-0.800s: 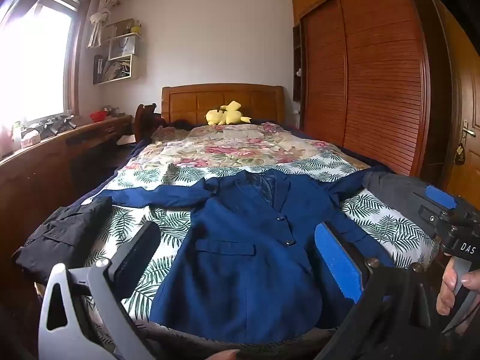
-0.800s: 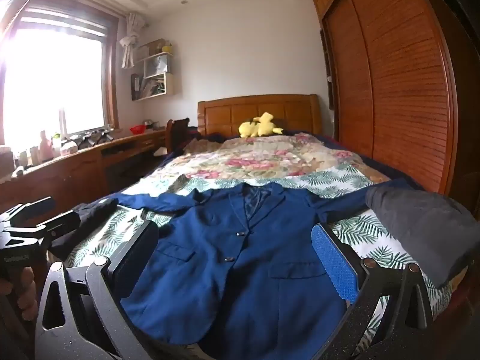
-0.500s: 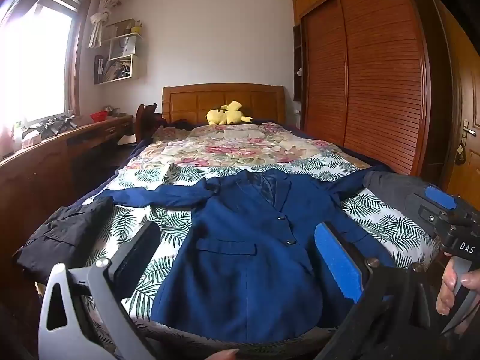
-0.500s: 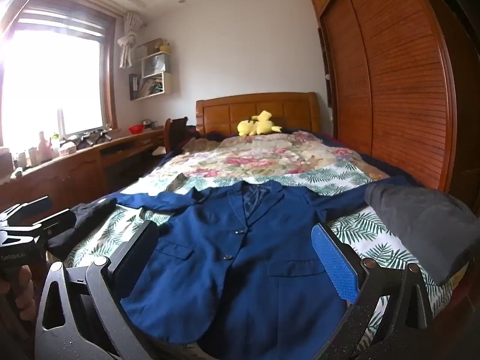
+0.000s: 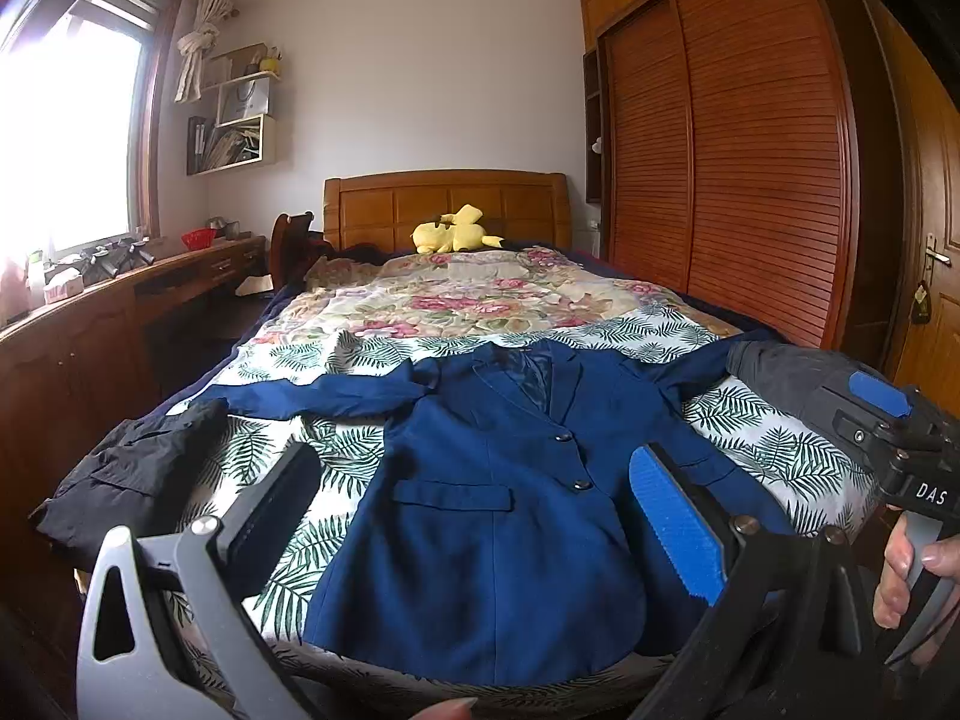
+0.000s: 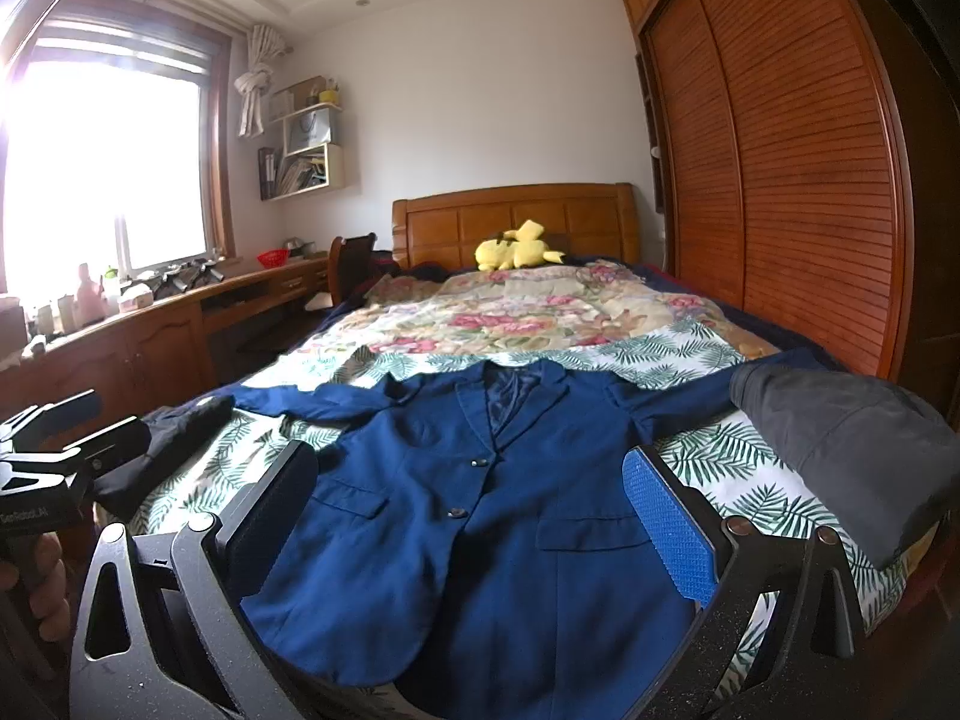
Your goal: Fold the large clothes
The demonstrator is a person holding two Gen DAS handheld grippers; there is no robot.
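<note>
A dark blue blazer (image 5: 498, 492) (image 6: 480, 516) lies flat and front up on the bed. It is buttoned, its collar is toward the headboard, its sleeves are spread to both sides, and its hem is at the near edge. My left gripper (image 5: 468, 456) hovers open over the blazer's left half, nothing between its fingers. My right gripper (image 6: 468, 456) hovers open over the right half, also holding nothing. In each wrist view the other gripper shows at the edge: the right gripper (image 5: 888, 420) and the left gripper (image 6: 66, 432), each in a person's hand.
The bed (image 5: 768, 450) has a leaf-print sheet and a floral quilt (image 5: 480, 300). A black garment (image 5: 138, 474) lies at its near left corner and a grey garment (image 6: 852, 444) at the near right. A yellow plush (image 6: 516, 252) sits by the headboard. A wooden desk (image 6: 150, 336) stands left and a wardrobe (image 6: 810, 180) right.
</note>
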